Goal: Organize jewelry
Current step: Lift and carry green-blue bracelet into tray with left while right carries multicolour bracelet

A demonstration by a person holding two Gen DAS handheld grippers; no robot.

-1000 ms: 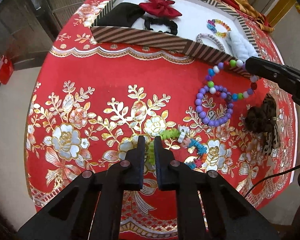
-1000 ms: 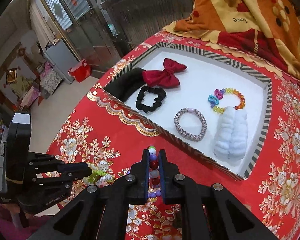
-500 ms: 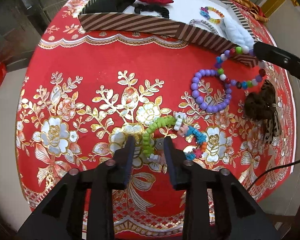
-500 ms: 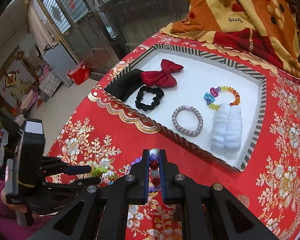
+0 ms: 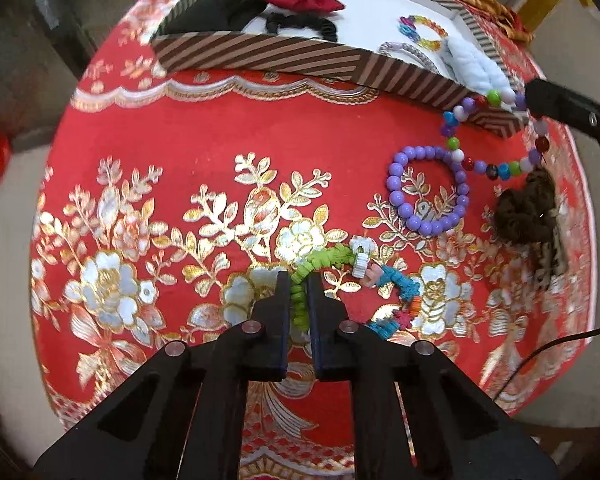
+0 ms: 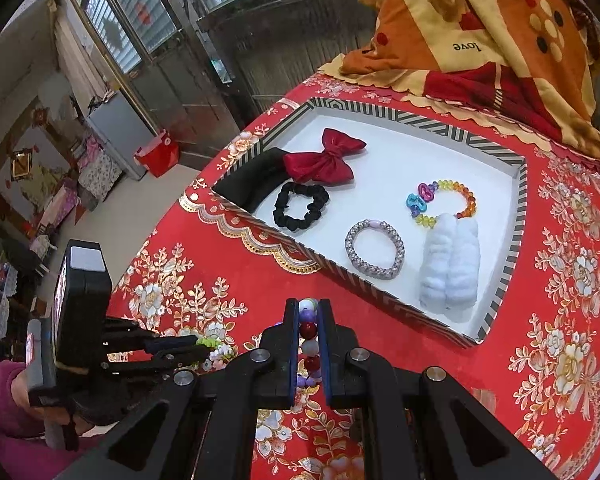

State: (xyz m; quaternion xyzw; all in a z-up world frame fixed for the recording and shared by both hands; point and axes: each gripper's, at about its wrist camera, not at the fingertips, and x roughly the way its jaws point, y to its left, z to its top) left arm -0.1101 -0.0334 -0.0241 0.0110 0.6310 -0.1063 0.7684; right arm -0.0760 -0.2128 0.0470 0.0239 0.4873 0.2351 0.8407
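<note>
**Inspector:** Striped cardboard tray [image 6: 516,216] on the red floral tablecloth [image 5: 204,128] holds sorted pieces; right gripper [image 6: 309,320] is clamped on the multicoloured bead necklace [image 5: 496,170], near the tray's edge.

**Clerk:** And the left?

**Inspector:** Left gripper [image 5: 299,292] has just closed on the green coiled bracelet [image 5: 320,262]; pickup step; next, I judge, lift clear into the tray.

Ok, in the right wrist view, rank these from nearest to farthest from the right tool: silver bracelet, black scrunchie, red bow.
1. The silver bracelet, nearest to the right tool, lies in the tray just past its near rim.
2. The black scrunchie, farther back and to the left in the tray.
3. The red bow, farthest, lies behind the scrunchie toward the tray's far left corner.
</note>
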